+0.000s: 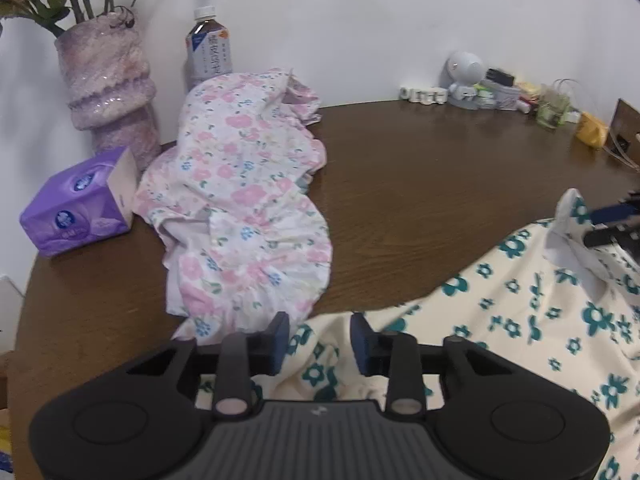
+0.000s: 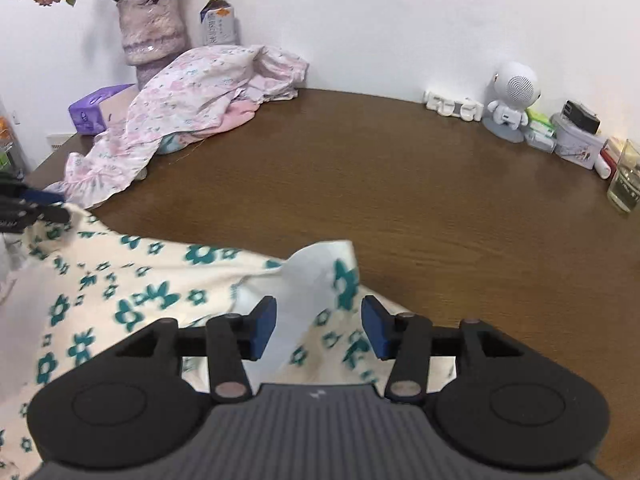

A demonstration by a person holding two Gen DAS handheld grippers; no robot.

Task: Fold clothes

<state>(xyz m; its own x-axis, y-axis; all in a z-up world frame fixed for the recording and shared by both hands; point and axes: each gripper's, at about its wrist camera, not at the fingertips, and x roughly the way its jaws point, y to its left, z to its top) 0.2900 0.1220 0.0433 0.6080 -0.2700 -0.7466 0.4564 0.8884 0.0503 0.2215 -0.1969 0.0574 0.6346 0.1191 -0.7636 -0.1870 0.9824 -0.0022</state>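
Left wrist view: cream garment with teal flowers [image 1: 520, 312] lies rumpled at the table's [image 1: 400, 184] near edge. Left gripper [image 1: 319, 340] stands released, pads parted, cloth under the gap but not pinched. Pink floral garment [image 1: 244, 200] heaped just beyond, touching a purple tissue pack [image 1: 76, 204]; vase [image 1: 108, 92] and bottle [image 1: 208, 48] against the wall.

Right wrist view: right gripper [image 2: 319, 328] also released, a raised white-lined fold of the cream garment between the pads, ungripped. Only here: a white robot figure [image 2: 514, 96] seen clearly and a glass [image 2: 626, 180] at far right. Open tabletop ahead.
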